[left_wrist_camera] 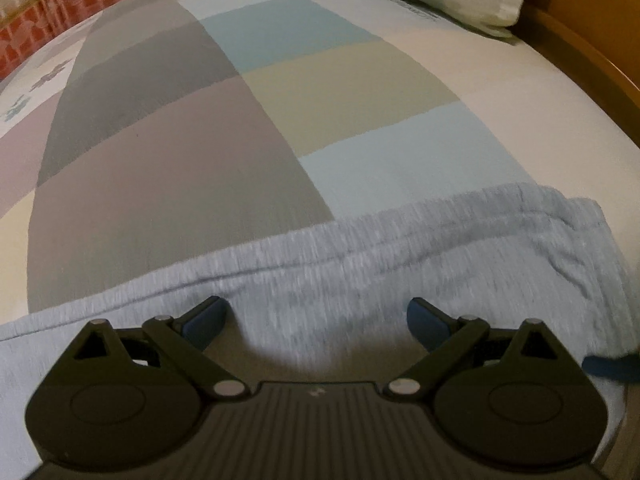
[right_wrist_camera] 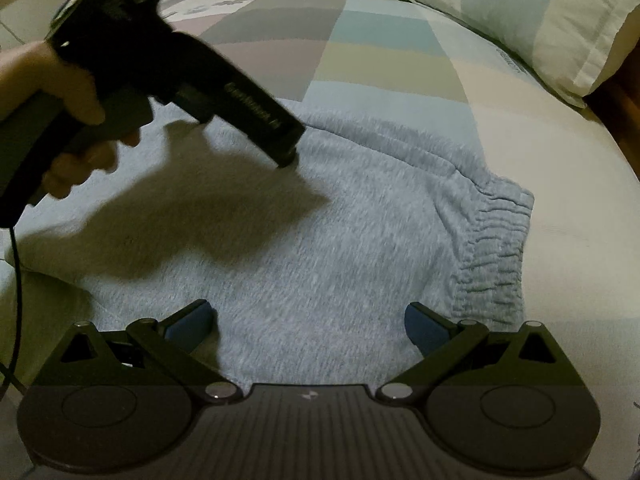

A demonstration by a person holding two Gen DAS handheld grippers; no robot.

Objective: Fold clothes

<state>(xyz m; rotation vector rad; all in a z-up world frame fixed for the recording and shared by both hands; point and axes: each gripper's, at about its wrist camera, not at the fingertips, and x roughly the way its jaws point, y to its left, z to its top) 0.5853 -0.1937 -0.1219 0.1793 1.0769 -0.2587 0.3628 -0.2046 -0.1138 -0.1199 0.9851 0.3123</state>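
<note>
**Bed with grey trousers, both grippers empty**

- Bed [left_wrist_camera: 168,152]: patchwork cover in grey, mauve, blue, olive and cream blocks; serves as the folding surface. Wooden frame at the right edge.
- Pale striped pillow printed "DREAMCITY" [right_wrist_camera: 532,20]: at the head of the bed, well apart from the work.
- Light grey-blue knitted trousers with gathered elastic waistband [right_wrist_camera: 340,216]: spread flat across the near part of the bed, waistband [right_wrist_camera: 492,252] to the right; apparently laid out smooth so a fold can start. No fold visible yet.
- Left gripper [left_wrist_camera: 318,320]: black body, blue pads, jaws spread wide, nothing between them; hovering over the garment's middle. Seen from the right wrist view as a black handle gripped by a hand [right_wrist_camera: 60,92], nose pointing down at the cloth, probably seeking a grasp point.
- Right gripper [right_wrist_camera: 310,322]: jaws likewise wide apart and empty, low over the near edge of the trousers beside the waistband.
</note>
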